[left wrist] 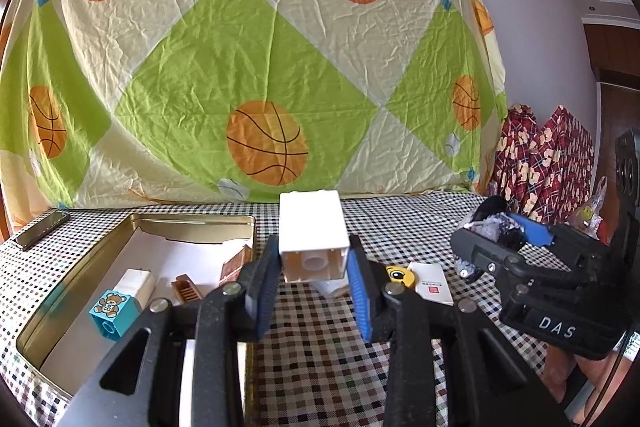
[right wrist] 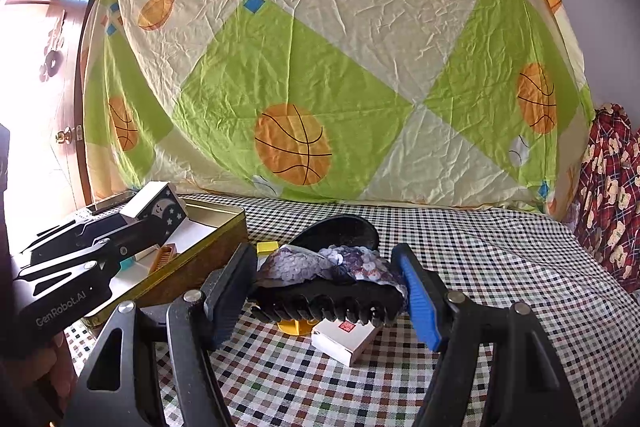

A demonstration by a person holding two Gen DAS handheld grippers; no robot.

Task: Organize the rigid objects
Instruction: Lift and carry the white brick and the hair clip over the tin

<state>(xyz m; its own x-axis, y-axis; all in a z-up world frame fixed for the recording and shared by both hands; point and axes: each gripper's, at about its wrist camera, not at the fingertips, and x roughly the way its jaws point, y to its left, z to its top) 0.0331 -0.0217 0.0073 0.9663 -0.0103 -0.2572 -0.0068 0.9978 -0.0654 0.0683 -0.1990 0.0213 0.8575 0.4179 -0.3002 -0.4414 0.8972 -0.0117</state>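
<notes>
**A:** What has the left gripper (left wrist: 314,269) got?

**B:** A white toy building block (left wrist: 312,237), its hollow underside facing the camera. The jaws are closed partway onto its two sides, and the block is held up above the checked tablecloth (left wrist: 320,347), just right of the gold tin box (left wrist: 236,223).

**A:** And what is in the tin?

**B:** A turquoise block with a teddy bear picture (left wrist: 110,309) at the near left, a white block (left wrist: 136,283) touching it behind, a small brown comb-like piece (left wrist: 186,289) and a copper-coloured piece (left wrist: 234,267) against the right wall. A dark flat device (left wrist: 40,229) lies on the cloth at the far left, beyond the tin.

**A:** The right gripper (right wrist: 328,287)?

**B:** Its jaws are spread fairly wide and pressed to the two ends of a black hair claw clip (right wrist: 332,301) with pale purple sequinned trim. It is held off the cloth.

**A:** Anything under it?

**B:** A small white card box with a red stamp (right wrist: 346,341) lies on the cloth, and a yellow round piece (right wrist: 296,327) beside it, partly hidden by the clip. In the left wrist view the same piece shows a smiley face, just left of the card box.
</notes>
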